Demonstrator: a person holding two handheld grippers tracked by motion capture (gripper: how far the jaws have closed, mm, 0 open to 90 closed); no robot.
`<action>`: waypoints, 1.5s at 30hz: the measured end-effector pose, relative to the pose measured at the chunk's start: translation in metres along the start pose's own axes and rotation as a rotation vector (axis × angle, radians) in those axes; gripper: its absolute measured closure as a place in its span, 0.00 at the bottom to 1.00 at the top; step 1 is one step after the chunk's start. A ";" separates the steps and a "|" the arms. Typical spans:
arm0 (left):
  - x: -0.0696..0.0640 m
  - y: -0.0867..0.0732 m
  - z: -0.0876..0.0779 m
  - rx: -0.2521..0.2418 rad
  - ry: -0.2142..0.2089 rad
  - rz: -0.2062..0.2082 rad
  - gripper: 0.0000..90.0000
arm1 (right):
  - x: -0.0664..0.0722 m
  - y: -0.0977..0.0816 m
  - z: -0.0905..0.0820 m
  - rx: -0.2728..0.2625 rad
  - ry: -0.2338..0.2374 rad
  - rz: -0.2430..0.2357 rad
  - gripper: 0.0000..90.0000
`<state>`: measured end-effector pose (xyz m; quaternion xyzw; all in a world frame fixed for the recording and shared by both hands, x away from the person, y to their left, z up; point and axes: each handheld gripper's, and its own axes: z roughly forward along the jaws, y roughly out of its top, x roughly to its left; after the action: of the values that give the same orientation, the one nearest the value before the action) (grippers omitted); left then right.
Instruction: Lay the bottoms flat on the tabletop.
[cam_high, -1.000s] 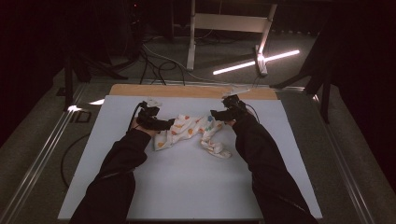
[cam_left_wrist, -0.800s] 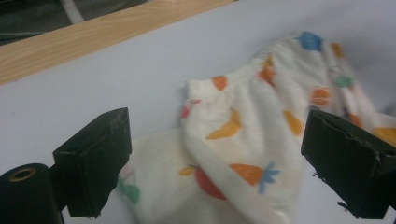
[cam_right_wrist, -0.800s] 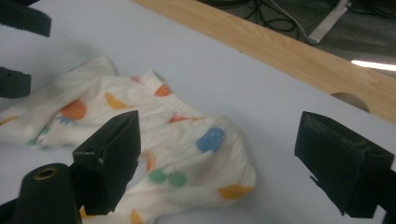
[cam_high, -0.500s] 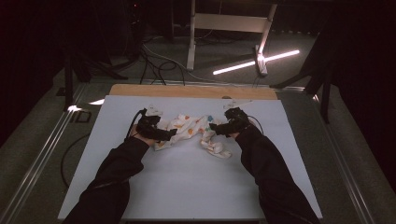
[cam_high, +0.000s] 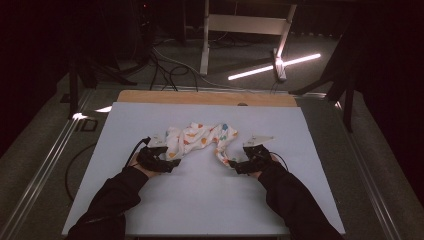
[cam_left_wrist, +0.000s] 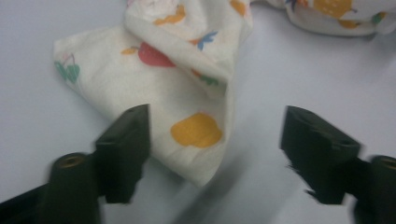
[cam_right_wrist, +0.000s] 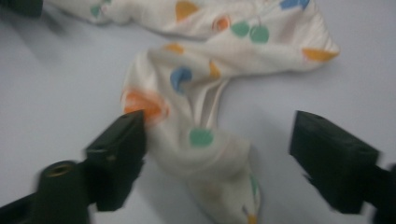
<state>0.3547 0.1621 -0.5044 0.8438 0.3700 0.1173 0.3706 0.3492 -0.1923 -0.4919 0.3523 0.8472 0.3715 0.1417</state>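
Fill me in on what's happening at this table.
A person works a crumpled printed cloth on the white table with two hand-held tools. The left tool straddles one corner, the right tool the other end. Both have just been closing, cloth between the jaws, but the pads don't press on it yet.
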 end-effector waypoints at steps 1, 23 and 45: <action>0.000 -0.001 0.002 0.002 -0.004 0.007 0.34 | 0.002 -0.003 0.001 0.006 -0.006 -0.012 0.27; -0.031 0.007 0.004 0.034 -0.047 0.095 0.99 | 0.000 -0.026 -0.014 0.094 -0.068 -0.011 0.98; -0.073 -0.014 -0.014 0.049 -0.149 0.115 0.99 | -0.036 -0.062 -0.046 0.093 -0.106 0.140 0.98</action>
<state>0.2897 0.1245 -0.4988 0.8789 0.2949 0.0662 0.3691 0.3213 -0.2714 -0.5066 0.4358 0.8283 0.3216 0.1436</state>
